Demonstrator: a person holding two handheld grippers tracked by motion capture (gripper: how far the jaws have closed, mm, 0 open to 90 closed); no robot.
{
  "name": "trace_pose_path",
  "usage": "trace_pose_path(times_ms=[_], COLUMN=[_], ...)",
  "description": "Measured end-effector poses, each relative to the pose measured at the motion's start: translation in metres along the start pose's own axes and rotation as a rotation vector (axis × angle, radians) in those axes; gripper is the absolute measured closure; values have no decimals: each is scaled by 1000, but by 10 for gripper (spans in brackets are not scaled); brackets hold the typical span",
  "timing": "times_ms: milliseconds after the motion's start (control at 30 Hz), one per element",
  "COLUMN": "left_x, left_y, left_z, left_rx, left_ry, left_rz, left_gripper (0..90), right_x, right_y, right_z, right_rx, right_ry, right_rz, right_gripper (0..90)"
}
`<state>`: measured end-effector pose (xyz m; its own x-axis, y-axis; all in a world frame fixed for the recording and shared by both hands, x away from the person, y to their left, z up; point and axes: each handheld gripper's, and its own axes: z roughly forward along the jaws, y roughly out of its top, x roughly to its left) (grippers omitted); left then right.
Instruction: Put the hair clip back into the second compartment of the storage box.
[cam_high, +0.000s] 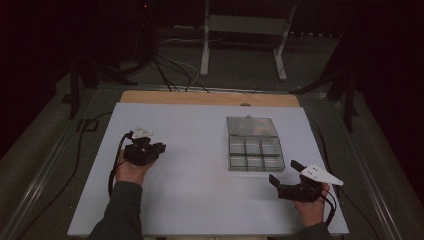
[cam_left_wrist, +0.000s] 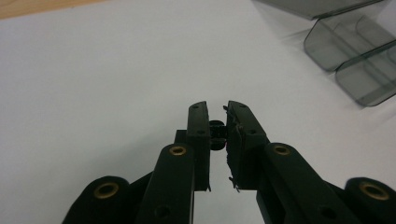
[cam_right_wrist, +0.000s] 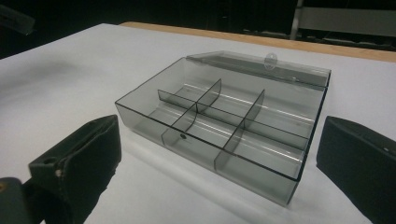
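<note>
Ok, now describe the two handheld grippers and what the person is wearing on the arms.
Both are black two-jaw tools. The left claw has a small white plate on top and a black cable looping off it. In its own view the jaw arms carry brass-coloured rivets. The right claw carries a larger white three-cornered plate with small dots, and a black cable too. The sleeve is dark grey-green.

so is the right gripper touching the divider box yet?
Apart. In the high view the right gripper sits short of the box, white tabletop between them. The right gripper view shows its jaws wide open with bare table before the box's front wall.
</note>
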<state>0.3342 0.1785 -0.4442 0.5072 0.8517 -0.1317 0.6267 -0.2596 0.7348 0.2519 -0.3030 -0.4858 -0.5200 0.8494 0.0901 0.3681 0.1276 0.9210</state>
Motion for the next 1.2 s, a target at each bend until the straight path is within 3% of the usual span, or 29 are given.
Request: trace_pose_path(times_ms=[667, 1200], left_x=[-27, -47], left_y=[35, 57], left_z=[25, 45], left_rx=[-31, -34], left_ry=[-68, -97], left_rz=[40, 73], left_gripper=[815, 815], right_x=[0, 0], right_y=[0, 0], right_z=[-1, 0], right_rx=[-1, -2], right_ry=[7, 10], right_rz=[3, 9], right_gripper=[2, 2])
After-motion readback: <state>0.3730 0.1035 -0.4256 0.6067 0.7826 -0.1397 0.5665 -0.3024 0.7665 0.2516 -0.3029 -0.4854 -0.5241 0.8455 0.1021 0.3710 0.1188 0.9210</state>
